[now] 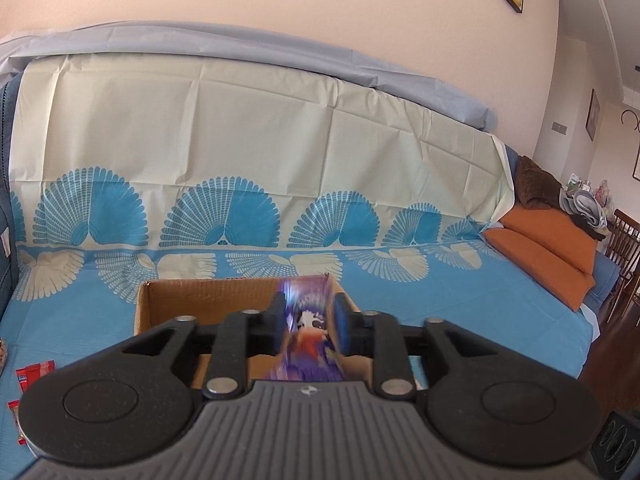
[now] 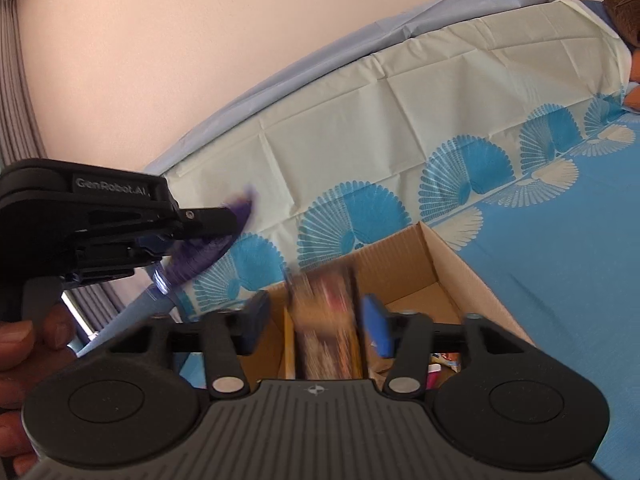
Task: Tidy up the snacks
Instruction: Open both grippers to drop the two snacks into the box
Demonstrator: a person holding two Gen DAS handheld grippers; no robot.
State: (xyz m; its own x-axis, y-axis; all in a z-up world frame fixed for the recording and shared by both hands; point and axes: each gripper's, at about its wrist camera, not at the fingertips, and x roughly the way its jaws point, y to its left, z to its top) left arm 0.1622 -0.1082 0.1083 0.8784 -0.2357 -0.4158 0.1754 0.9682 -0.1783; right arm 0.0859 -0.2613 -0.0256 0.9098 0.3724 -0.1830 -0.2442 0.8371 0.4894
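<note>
An open cardboard box [image 1: 180, 300] stands on the blue patterned sofa cover. My left gripper [image 1: 308, 320] hangs over its right part. A purple snack packet [image 1: 308, 336] sits blurred between the fingers, with a thin gap at the blue right pad. In the right wrist view the left gripper [image 2: 228, 220] shows from the side at the left, the purple packet [image 2: 200, 252] drooping under it. My right gripper [image 2: 316, 320] is open above the box [image 2: 400, 256]. A blurred yellow-brown packet [image 2: 328, 320] stands between its pads, clear of both.
Red snack packets [image 1: 34, 372] lie on the cover at the far left. More small packets [image 2: 444, 360] show near the box's right side. Orange cushions [image 1: 548, 256] and a wooden chair [image 1: 624, 240] are at the right end. A hand [image 2: 24, 344] holds the left gripper.
</note>
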